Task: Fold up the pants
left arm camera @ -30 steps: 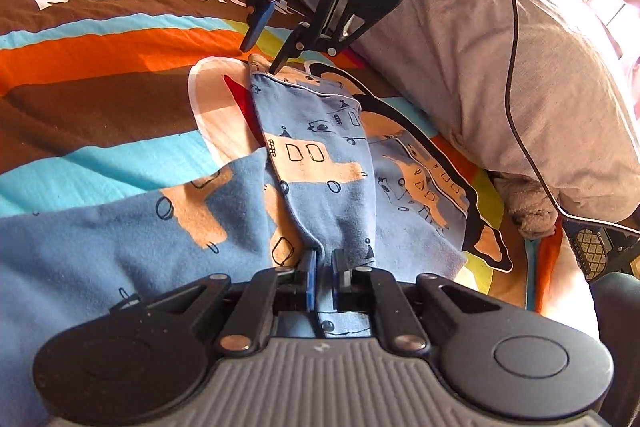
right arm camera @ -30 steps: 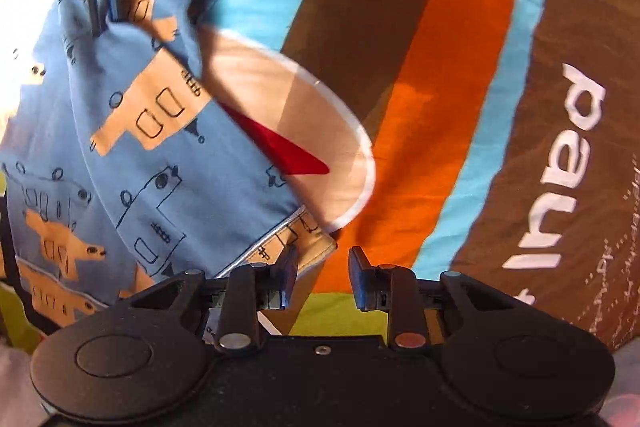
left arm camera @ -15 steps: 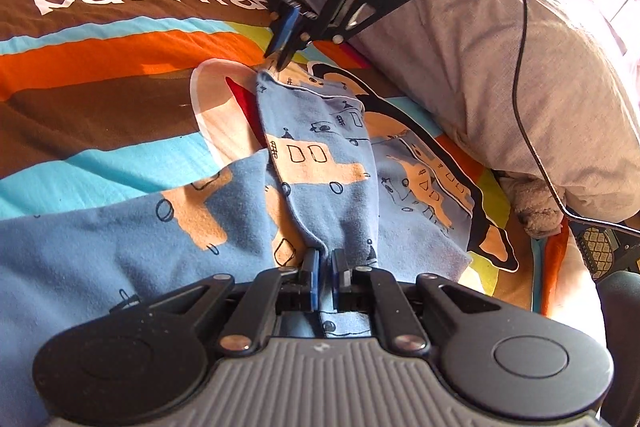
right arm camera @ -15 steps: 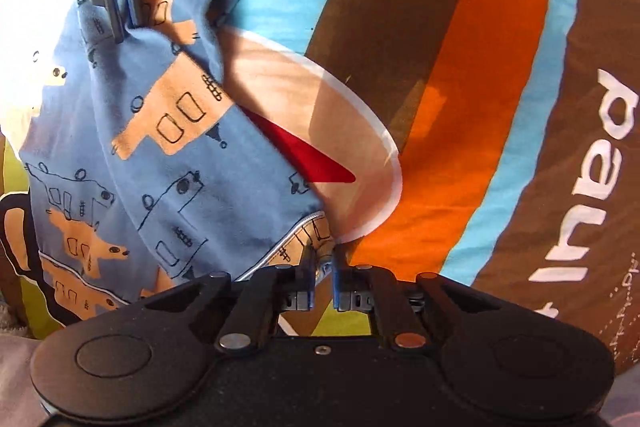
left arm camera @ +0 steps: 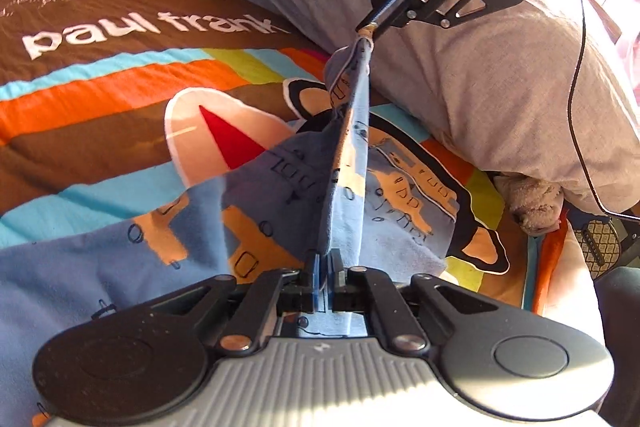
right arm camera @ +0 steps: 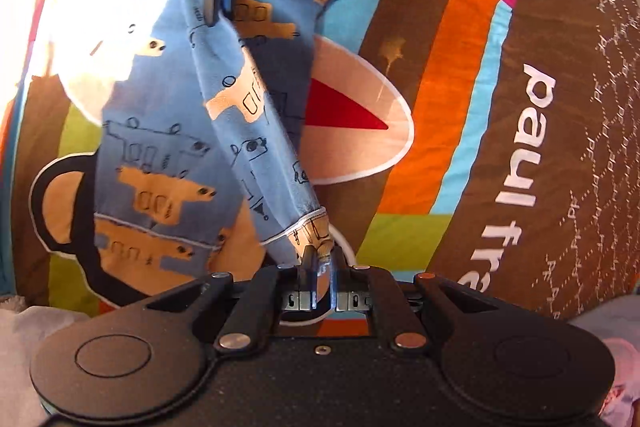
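Observation:
Blue pants (left arm camera: 100, 267) printed with orange vehicles lie on a striped bedspread (left arm camera: 100, 95). My left gripper (left arm camera: 323, 267) is shut on a fold of one leg at the bottom of the left wrist view. My right gripper (left arm camera: 368, 27) is shut on that leg's cuff, held up above the bed. The leg hangs as a taut strip between the two. In the right wrist view the right gripper (right arm camera: 320, 259) pinches the white-stitched cuff (right arm camera: 308, 231). The left gripper (right arm camera: 220, 3) grips the fabric at the top, and the rest of the pants (right arm camera: 152, 115) lie flat below.
A grey pillow (left arm camera: 480, 87) lies along the far side of the bed behind the right gripper. A black cable (left arm camera: 580, 107) runs down over it. A beige fuzzy cloth (left arm camera: 532, 203) sits at the pillow's lower edge. The bedspread's brown "paul frank" band (right arm camera: 540, 147) stretches to the side.
The right gripper went from open at the cuff to shut on it, then lifted it up off the bed. The left gripper rose a little with its fold, and the leg pulled taut.

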`<action>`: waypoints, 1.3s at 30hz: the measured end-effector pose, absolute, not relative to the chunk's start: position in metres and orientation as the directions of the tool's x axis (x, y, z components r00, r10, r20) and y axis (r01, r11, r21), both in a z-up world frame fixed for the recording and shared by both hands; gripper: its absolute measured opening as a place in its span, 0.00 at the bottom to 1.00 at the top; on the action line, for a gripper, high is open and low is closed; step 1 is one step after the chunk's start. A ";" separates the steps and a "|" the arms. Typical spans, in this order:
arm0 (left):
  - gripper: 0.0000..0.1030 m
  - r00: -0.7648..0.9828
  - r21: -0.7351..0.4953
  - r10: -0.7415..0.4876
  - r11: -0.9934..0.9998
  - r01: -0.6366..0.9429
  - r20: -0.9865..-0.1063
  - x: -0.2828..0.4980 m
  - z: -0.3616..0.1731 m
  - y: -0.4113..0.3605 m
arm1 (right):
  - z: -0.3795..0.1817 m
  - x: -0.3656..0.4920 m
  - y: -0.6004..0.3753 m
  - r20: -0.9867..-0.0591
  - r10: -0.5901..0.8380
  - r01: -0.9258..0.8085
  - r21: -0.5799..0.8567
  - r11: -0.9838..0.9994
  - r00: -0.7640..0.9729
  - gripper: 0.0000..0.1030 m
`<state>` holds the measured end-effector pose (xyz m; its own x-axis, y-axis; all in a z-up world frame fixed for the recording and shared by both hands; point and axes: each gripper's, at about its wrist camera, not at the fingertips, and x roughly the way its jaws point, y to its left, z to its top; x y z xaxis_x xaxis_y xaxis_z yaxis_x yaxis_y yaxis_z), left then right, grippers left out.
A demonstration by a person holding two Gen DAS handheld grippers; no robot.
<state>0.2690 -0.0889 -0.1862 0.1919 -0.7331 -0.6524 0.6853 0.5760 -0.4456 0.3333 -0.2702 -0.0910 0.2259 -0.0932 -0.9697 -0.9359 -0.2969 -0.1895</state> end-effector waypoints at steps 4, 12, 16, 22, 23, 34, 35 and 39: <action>0.00 0.217 -0.410 -0.731 0.574 0.709 -0.647 0.257 -0.172 -0.096 | -0.075 0.314 -0.284 -0.966 -0.063 -0.938 -0.226 -0.263 0.250 0.05; 0.00 0.218 -0.287 -0.697 0.530 0.798 -0.683 0.218 -0.156 -0.121 | -0.074 0.261 -0.303 -0.970 -0.060 -0.947 -0.216 -0.239 0.236 0.05; 0.00 0.202 -0.266 -0.681 0.515 0.815 -0.704 0.204 -0.162 -0.128 | -0.096 0.237 -0.314 -0.974 -0.099 -0.956 -0.174 -0.235 0.202 0.05; 0.00 0.183 -0.283 -0.686 0.508 0.813 -0.705 0.196 -0.169 -0.127 | -0.121 0.218 -0.332 -0.969 -0.155 -0.962 -0.156 -0.225 0.194 0.05; 0.00 0.175 -0.286 -0.684 0.504 0.815 -0.708 0.195 -0.171 -0.129 | -0.126 0.217 -0.334 -0.968 -0.161 -0.964 -0.154 -0.219 0.191 0.05; 0.00 0.126 -0.259 -0.649 0.464 0.847 -0.750 0.180 -0.189 -0.140 | -0.171 0.195 -0.333 -0.977 -0.199 -0.977 -0.028 -0.212 0.072 0.05; 0.00 0.126 -0.263 -0.650 0.467 0.845 -0.749 0.181 -0.189 -0.140 | -0.175 0.194 -0.334 -0.977 -0.205 -0.978 -0.018 -0.209 0.062 0.05; 0.00 0.126 -0.287 -0.658 0.482 0.828 -0.742 0.184 -0.188 -0.138 | -0.191 0.189 -0.336 -0.970 -0.238 -0.980 -0.002 -0.198 0.050 0.08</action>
<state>0.1843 -0.1375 -0.1880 0.1259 -0.6582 -0.7422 0.8276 0.4822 -0.2874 0.1892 -0.3359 -0.1906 0.0498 -0.2375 -0.9701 -0.9802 -0.1981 -0.0018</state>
